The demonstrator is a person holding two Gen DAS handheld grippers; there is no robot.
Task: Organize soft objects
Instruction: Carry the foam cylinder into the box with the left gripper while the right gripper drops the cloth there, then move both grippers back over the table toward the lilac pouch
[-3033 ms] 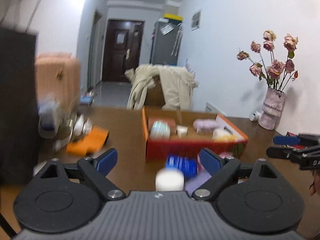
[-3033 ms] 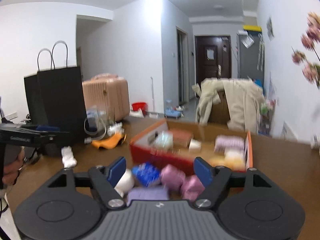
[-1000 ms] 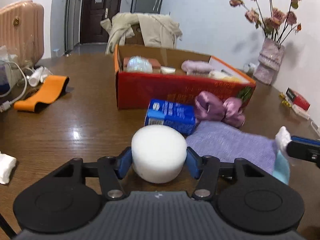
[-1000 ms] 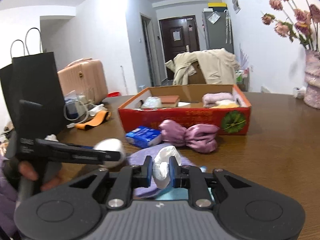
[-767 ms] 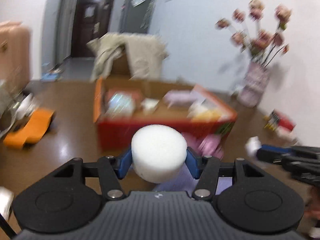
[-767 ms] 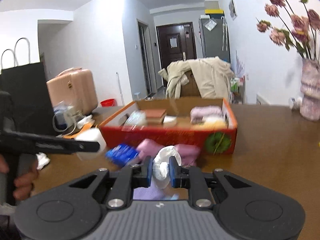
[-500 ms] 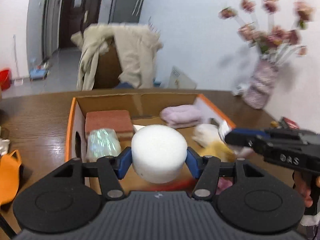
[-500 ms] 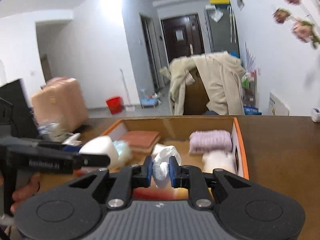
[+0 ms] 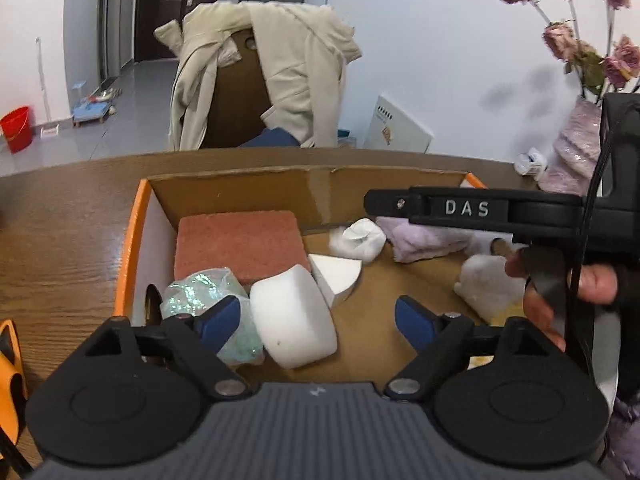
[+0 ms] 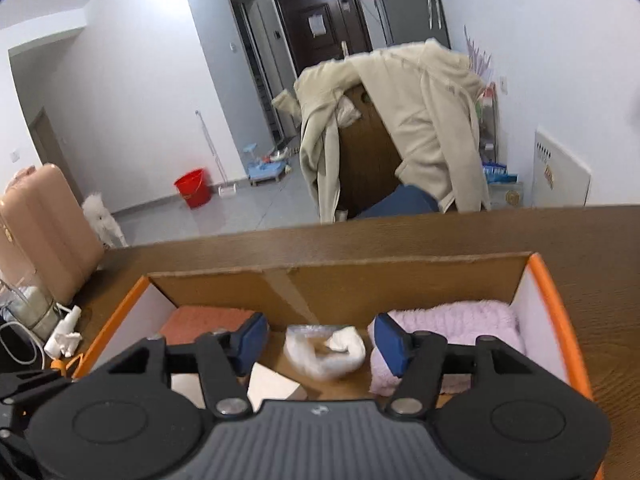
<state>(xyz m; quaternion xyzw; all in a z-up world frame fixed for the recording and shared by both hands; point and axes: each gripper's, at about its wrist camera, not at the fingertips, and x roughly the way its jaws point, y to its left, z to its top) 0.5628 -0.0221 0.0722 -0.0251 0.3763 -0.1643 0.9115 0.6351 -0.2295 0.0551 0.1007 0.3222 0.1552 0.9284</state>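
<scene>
Now both jaws opening; sponge (image 9: 292,316) loose

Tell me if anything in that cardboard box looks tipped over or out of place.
The white foam cylinder lies tilted on its side, leaning against the iridescent bundle between the opening jaws of the left gripper. The crumpled white bag sits loose by the lilac towel. Otherwise the cardboard box looks orderly.
</scene>
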